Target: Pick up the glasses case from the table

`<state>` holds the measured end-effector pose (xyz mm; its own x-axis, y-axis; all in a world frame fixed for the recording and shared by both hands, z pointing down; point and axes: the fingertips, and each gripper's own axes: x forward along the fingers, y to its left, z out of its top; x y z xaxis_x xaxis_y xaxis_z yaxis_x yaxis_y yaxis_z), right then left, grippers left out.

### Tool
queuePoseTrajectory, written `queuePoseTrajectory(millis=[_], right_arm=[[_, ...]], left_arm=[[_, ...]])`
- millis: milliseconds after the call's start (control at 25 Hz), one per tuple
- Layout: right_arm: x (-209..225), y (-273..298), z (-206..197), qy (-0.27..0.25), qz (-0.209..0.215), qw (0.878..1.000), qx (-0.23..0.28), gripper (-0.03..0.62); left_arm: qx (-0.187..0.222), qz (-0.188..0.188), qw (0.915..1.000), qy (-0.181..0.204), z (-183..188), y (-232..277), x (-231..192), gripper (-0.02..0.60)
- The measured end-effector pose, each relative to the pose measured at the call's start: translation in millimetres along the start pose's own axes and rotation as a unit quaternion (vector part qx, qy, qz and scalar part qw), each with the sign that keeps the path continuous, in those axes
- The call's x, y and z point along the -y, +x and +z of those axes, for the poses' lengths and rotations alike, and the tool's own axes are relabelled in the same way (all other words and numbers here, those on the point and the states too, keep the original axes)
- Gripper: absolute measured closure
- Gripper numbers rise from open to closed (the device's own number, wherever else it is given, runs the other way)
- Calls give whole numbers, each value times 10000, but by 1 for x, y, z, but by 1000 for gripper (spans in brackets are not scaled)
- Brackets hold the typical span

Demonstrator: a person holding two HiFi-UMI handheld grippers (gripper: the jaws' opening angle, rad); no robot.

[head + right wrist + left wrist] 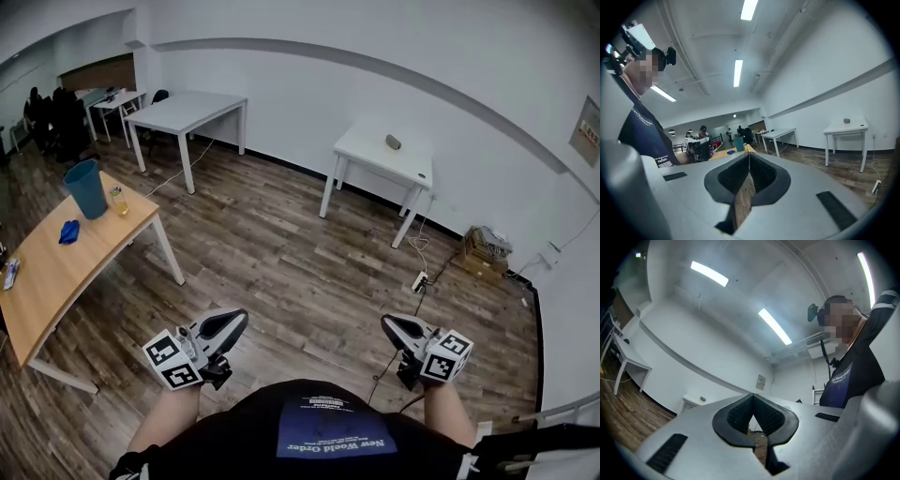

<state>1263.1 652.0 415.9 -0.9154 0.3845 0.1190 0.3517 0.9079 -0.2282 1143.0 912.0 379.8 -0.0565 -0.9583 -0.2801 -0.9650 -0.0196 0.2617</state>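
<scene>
A small grey oval thing, likely the glasses case (393,142), lies on a small white table (370,150) by the far wall. In the right gripper view the case (846,121) shows on that table at the right; in the left gripper view the case (702,399) is a speck on the table. Both grippers hang close to the person's body, far from the table. My left gripper (239,321) is shut with nothing in it, its tips (752,395) meeting. My right gripper (387,323) also looks shut and empty, tips (749,154) touching.
A wooden table (47,281) at the left carries a blue bin (86,187), a jar (118,200) and a blue cloth (69,232). A longer white table (192,111) stands behind it. A power strip (419,280) and a cardboard box (483,251) lie near the case's table.
</scene>
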Motion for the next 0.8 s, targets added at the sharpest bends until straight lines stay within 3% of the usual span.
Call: queuePoseTrajectory(millis=[360,520,800], right_arm=[[-1,77,0,-29,564,9980,-287,591],[27,97,2,38,809,9964,-253,591],[105,133,24,-25,1389,9898,-317,591]], left_arm=[[4,421,9988,259,9,-33,-39,580],[-30,697,9974,173,4,-17,-56,580],[54,1233,9916,398,13,44,-87,580]])
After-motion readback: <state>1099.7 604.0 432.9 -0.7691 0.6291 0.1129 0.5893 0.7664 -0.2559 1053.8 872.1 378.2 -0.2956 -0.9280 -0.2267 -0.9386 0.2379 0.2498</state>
